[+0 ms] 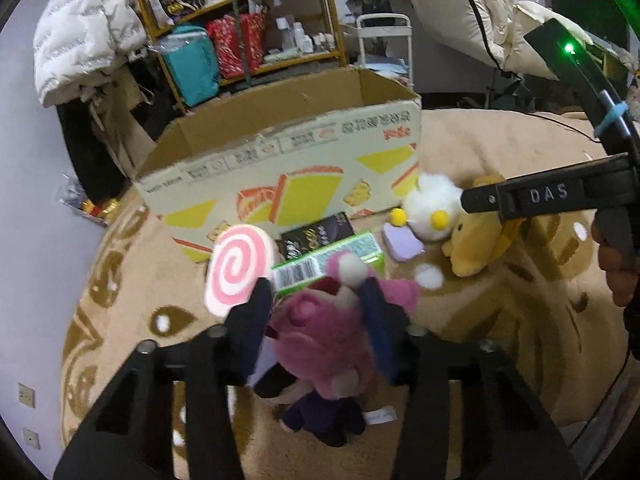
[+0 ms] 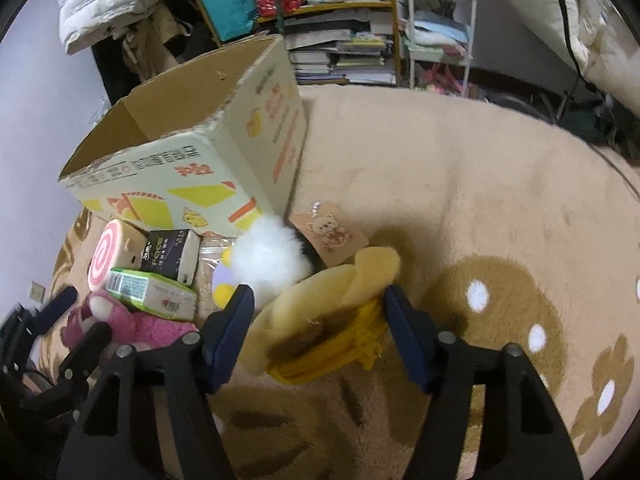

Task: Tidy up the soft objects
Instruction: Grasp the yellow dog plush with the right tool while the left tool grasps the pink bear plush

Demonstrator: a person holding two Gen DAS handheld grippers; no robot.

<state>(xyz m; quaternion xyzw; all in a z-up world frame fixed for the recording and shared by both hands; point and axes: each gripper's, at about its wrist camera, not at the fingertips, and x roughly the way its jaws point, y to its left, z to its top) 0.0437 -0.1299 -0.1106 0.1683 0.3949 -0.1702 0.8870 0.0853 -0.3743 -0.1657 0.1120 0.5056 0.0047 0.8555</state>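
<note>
My left gripper is shut on a pink plush bear, its fingers pressing both sides, just above the beige rug. The bear also shows in the right wrist view. My right gripper is open, its fingers on either side of a yellow plush toy lying on the rug; I cannot tell if they touch it. The yellow toy also shows in the left wrist view. A white fluffy plush lies beside it. An open cardboard box stands behind the toys.
A pink swirl cushion, a green tissue pack and a black tissue pack lie before the box. A small purple pad lies near the white plush. Shelves, a white cart and book stacks stand behind.
</note>
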